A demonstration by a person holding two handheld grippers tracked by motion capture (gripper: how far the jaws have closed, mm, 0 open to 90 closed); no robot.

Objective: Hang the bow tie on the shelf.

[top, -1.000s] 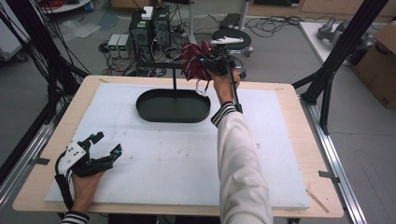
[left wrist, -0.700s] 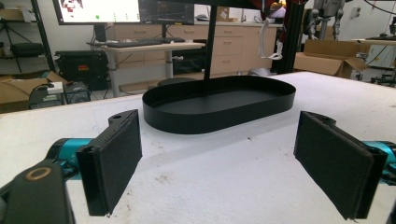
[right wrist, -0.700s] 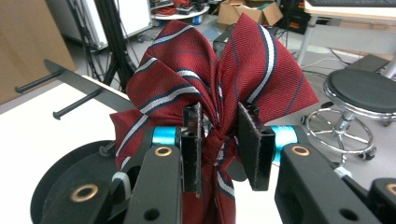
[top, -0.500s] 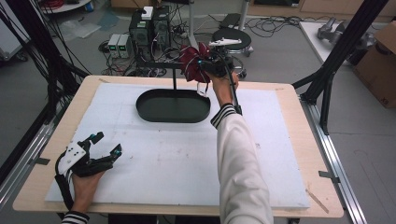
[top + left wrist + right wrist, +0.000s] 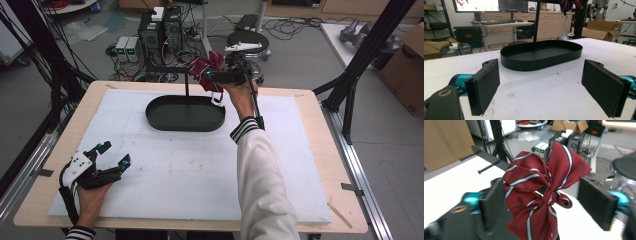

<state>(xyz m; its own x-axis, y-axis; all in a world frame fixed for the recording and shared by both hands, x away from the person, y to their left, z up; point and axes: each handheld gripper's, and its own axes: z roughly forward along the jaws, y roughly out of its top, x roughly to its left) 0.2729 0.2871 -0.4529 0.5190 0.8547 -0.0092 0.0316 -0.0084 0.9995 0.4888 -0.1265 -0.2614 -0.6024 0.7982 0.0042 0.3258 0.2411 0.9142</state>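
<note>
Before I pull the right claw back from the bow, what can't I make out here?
- Right gripper view: how the bow hangs on the stand is unclear; its own folds cover the attachment. The right claw, whose jaws have just been opening, is motion-blurred.
- High view: the hand hides the bow's lower part.
- Left gripper view: the top edge cuts off the stand's post and most of the bow.

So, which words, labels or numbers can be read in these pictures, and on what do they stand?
None can be read.
Monitor: only blurred marks and a green dot on its screen.
Cardboard boxes: no print that I can make out.
Bow, tray, both grippers: no text on them.
</note>
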